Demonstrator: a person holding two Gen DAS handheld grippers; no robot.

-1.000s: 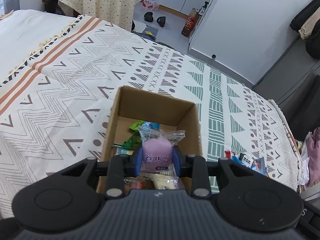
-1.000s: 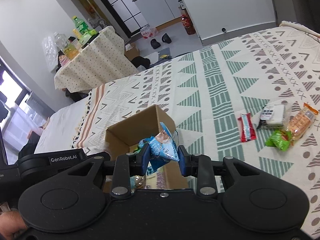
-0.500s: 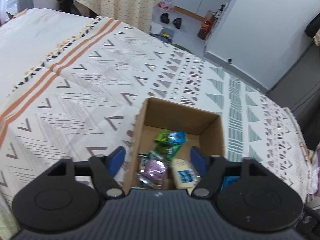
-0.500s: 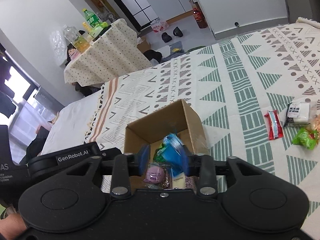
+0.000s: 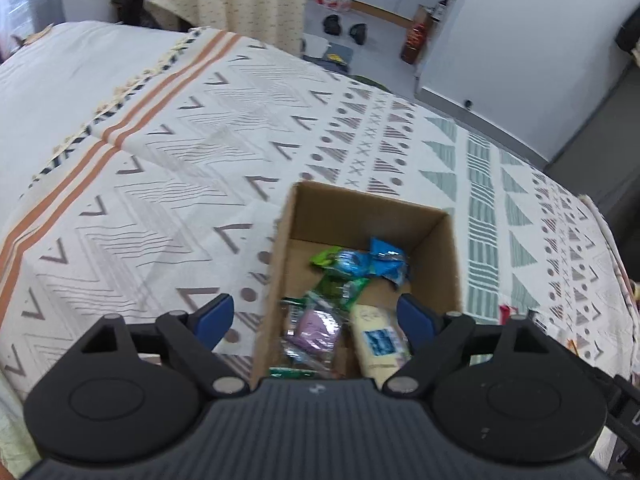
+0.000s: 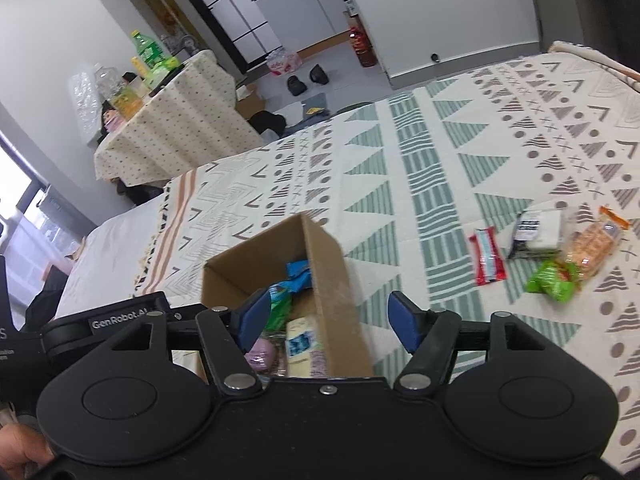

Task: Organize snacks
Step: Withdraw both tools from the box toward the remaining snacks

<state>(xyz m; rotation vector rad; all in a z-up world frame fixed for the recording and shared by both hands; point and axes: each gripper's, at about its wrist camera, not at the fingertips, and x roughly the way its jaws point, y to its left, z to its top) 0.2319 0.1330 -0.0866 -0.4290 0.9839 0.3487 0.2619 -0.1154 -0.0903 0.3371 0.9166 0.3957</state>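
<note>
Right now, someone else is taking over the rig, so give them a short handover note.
Left tongs: jaws opening, nothing between them, over the cardboard box.
Right tongs: jaws opening, empty, straddling the box's near wall.
In the box: purple packet, blue packet, green packets, pale yellow packet.
On the blanket, beside the box: red stick, black-and-white packet, orange cracker pack, green packet.
Done: several snacks are boxed.
Left: box those four loose snacks; others may be out of view.
</note>
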